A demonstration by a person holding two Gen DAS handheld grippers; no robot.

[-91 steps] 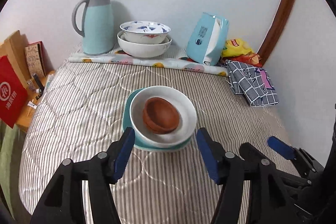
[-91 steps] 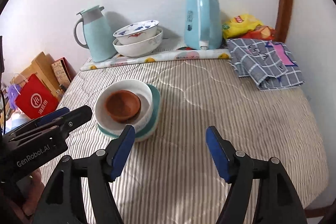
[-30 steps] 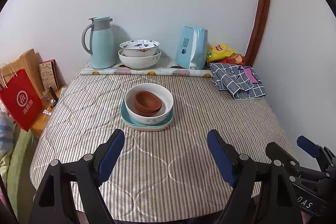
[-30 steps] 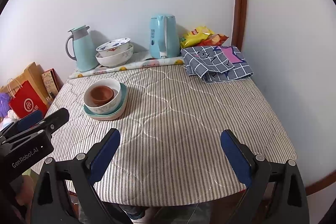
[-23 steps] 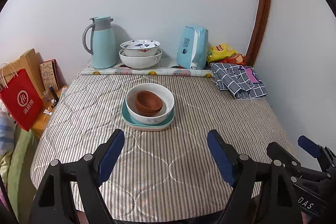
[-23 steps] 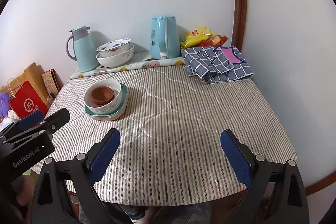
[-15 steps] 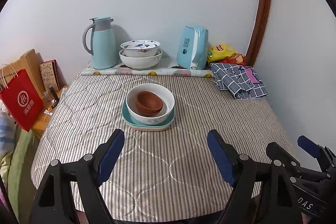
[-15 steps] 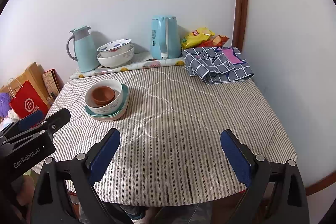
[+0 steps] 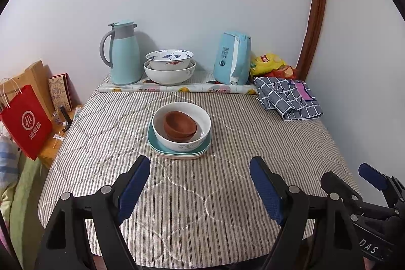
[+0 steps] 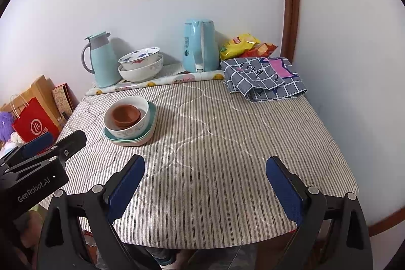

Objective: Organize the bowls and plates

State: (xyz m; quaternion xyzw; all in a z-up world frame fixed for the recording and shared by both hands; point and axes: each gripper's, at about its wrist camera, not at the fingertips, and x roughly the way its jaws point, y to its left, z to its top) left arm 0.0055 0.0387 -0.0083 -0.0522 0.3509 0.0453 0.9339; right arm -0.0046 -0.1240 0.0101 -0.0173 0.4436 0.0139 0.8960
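A brown bowl (image 9: 179, 123) (image 10: 126, 114) sits inside a white bowl (image 9: 200, 141) (image 10: 136, 129), which rests on stacked teal plates (image 9: 155, 147) (image 10: 152, 128) on the striped table cover. Two more white patterned bowls (image 9: 169, 66) (image 10: 140, 65) are stacked at the back. My left gripper (image 9: 200, 184) hangs open over the near table edge, short of the stack, with nothing between its fingers. My right gripper (image 10: 205, 184) is also open and empty, near the front edge and right of the stack. Each gripper shows at the side of the other's view.
At the back stand a teal thermos jug (image 9: 124, 52) and a light blue kettle (image 9: 233, 58) on a rolled mat. Snack bags (image 9: 270, 62) and a folded checked cloth (image 9: 288, 98) lie at the back right. A red paper bag (image 9: 27, 120) stands left of the table.
Since three seconds ago both grippers have drawn back from the bowl stack toward the near table edge. Over the last second nothing has visibly moved.
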